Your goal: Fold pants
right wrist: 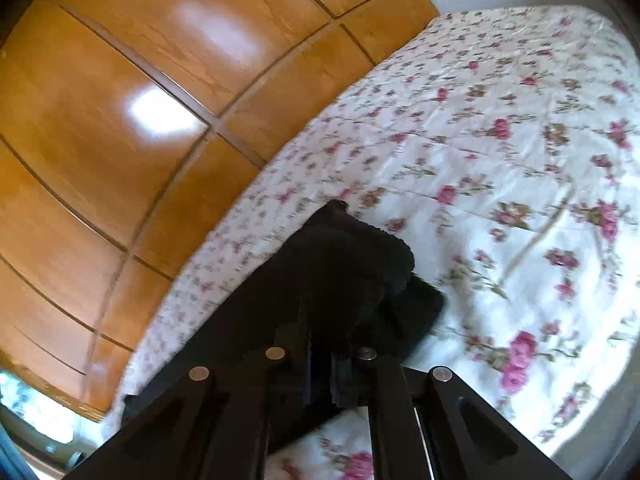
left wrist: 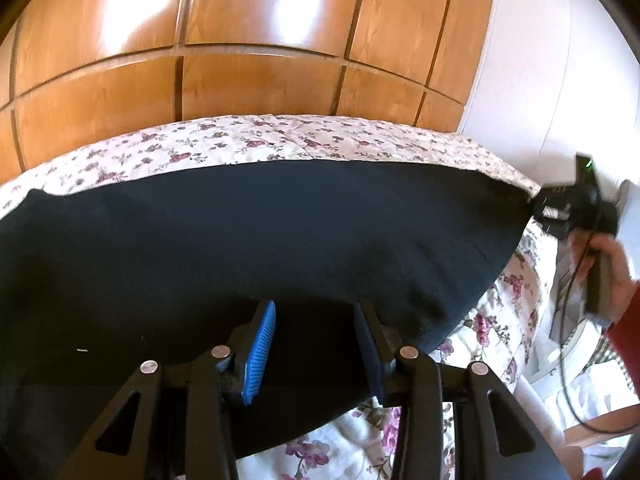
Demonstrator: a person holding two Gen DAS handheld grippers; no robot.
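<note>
Black pants (left wrist: 280, 232) lie spread wide across a floral bedspread (left wrist: 240, 140). My left gripper (left wrist: 316, 308) hovers over their near edge; its blue pads (left wrist: 260, 344) stand apart with nothing pinched between them. At the far right end of the pants, my right gripper (left wrist: 548, 204) grips the fabric's corner, held by a person's hand (left wrist: 608, 268) in a red sleeve. In the right wrist view the right gripper (right wrist: 332, 320) is shut on a bunched fold of the black pants (right wrist: 360, 248), which hides its fingertips.
A glossy wooden wardrobe (left wrist: 240, 40) stands right behind the bed and fills the left of the right wrist view (right wrist: 120, 120). The bedspread (right wrist: 500, 160) stretches away to the right of the pants. A white wall and a cable show at the right edge.
</note>
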